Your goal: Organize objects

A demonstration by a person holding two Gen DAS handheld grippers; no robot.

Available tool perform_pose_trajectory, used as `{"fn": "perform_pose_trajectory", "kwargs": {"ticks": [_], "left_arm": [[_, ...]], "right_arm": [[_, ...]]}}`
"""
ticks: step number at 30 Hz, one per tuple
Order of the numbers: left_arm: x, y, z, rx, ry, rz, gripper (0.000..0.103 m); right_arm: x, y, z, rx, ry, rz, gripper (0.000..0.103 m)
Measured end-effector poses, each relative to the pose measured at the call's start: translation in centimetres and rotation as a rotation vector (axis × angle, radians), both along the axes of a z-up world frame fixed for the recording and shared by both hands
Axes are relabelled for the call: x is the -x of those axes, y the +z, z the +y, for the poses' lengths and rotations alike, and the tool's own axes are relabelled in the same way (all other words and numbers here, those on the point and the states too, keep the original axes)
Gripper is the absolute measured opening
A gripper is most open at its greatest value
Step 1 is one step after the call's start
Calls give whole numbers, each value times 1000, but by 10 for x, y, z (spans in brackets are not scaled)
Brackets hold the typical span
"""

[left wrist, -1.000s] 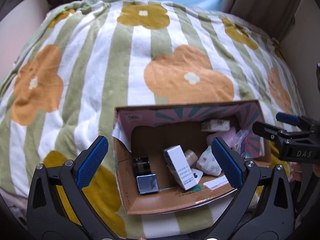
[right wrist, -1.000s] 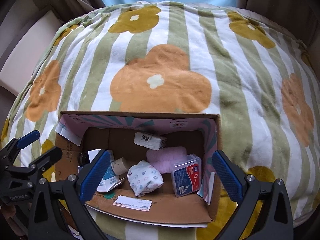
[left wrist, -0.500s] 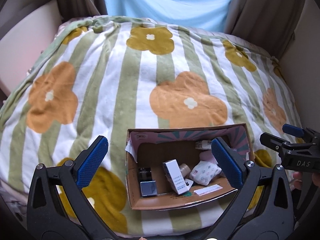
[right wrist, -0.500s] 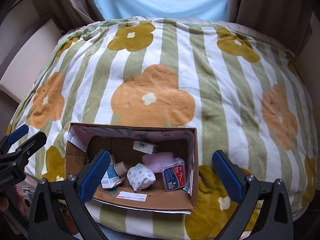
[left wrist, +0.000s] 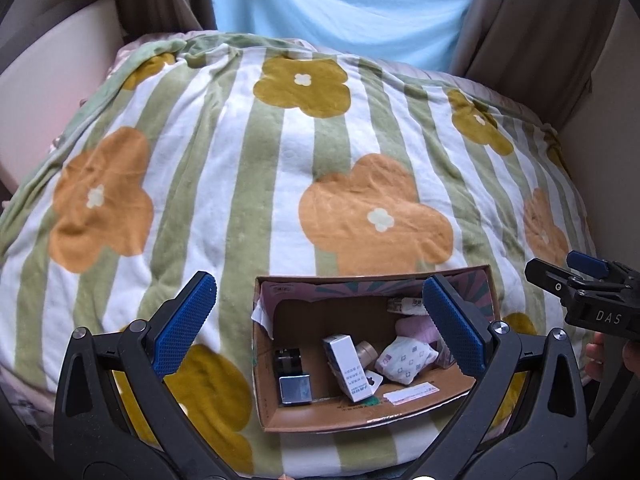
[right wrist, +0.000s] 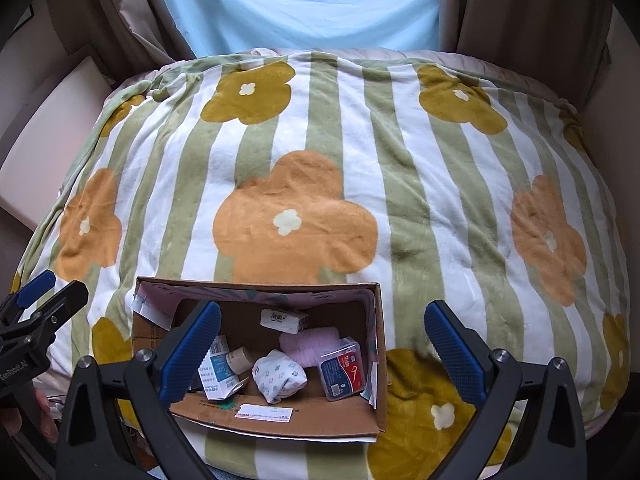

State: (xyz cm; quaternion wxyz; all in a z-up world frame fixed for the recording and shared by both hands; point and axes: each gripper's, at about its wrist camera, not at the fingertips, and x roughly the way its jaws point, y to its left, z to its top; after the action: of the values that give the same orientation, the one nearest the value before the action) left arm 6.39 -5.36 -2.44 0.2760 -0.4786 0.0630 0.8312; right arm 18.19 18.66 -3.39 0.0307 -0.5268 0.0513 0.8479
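An open cardboard box [left wrist: 340, 420] [right wrist: 280, 420] rests at the near edge of a flower-patterned blanket [left wrist: 280, 184] [right wrist: 360, 184]. Inside lie a white carton [left wrist: 347, 362] [right wrist: 216, 376], a patterned white bundle [left wrist: 404, 360] [right wrist: 280, 375], a pink soft item [right wrist: 308, 344], a clear case with a red label [right wrist: 342, 368], a small white pack [right wrist: 282, 319], a tape roll [right wrist: 239, 360] and a metallic block [left wrist: 295, 388]. My left gripper [left wrist: 316, 326] hangs open above the box, empty. My right gripper [right wrist: 320, 350] is open above it too, holding nothing.
The blanket covers a rounded bed that fills most of both views. A light blue curtain [right wrist: 296, 4] and brown drapes [right wrist: 520, 12] hang behind it. A pale panel [left wrist: 44, 80] stands at the left. A hand [left wrist: 596, 360] holds the right gripper's handle.
Both grippers have pulled back and up from the box, so it looks smaller and more of the bed and curtain shows. Both stayed open and empty.
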Motion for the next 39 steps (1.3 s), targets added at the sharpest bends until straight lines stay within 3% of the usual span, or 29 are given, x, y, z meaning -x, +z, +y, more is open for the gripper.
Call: {"fn": "perform_pose_trajectory", "kwargs": {"ticks": [39], "left_arm": [[7,3,9,9,-16,28,103]], "right_arm": [[12,0,-1,-13,-10,3,102]]}}
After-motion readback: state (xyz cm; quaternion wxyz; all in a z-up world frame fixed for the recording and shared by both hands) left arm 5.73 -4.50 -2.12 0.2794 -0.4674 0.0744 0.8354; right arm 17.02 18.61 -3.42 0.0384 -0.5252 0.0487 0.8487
